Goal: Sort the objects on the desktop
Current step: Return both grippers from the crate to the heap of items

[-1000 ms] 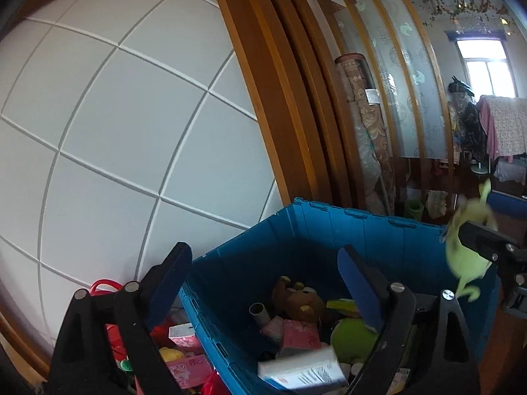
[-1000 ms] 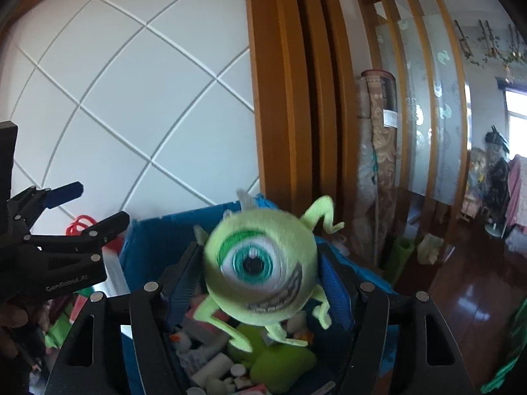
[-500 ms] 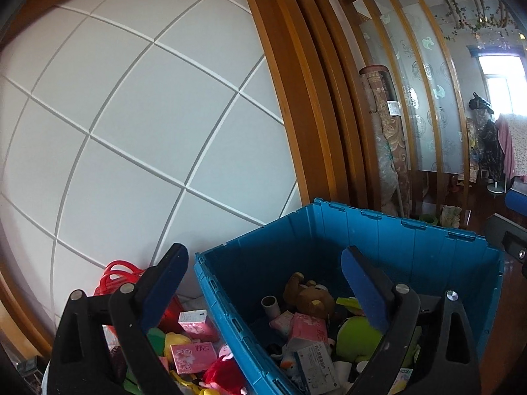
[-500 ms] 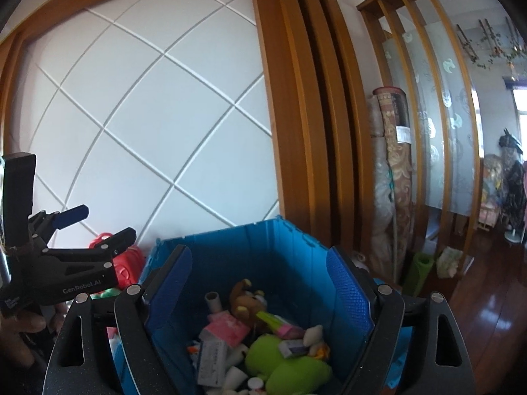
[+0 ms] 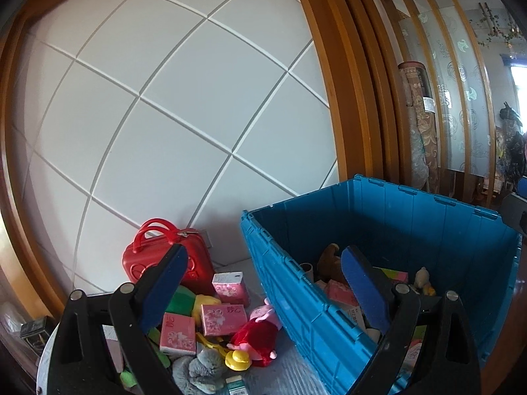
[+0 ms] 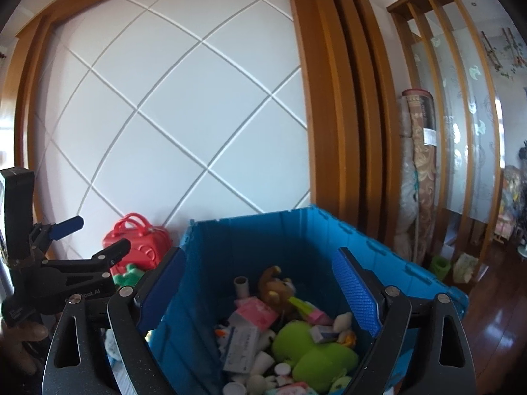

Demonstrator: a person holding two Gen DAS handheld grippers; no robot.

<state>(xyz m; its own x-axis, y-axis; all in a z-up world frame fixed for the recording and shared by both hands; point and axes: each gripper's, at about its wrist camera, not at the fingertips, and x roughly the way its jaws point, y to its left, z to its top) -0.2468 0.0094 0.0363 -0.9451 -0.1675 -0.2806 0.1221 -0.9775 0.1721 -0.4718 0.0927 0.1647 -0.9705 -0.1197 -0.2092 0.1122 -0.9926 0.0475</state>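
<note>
Right gripper [image 6: 260, 293]: fingers spread wide with nothing between them, hanging over the open blue bin [image 6: 329, 227]; the jaws have just been opening.
Left gripper [image 5: 263, 289]: fingers wide apart and empty, aimed at the pile beside the bin, one finger over the pile and the other over the bin's near wall.
Green plush [image 6: 313, 352]: lies inside the bin on top of small boxes and white caps — already sorted, by the look of it.
Things left on the tabletop [image 5: 296, 365]: pink tissue packs [image 5: 224, 319], a red-dressed pig doll [image 5: 257, 332], a grey plush [image 5: 201, 368], a yellow toy piece [image 5: 236, 358], a red mini suitcase [image 5: 171, 260] against the wall.
Pink tissue packs, handling: likely light and squashy with slick film; best taken across the short sides so the pack does not buckle or slide out.
Pig doll, handling: soft and light; a pinch round the stuffed body should hold better than one on a limb.
Red mini suitcase, handling: looks like a hard, smooth shell, probably too wide for the fingers — the arched handle on top is the sensible hold.
Risk: the pile is crowded, so closing fingers may catch a neighbour.
</note>
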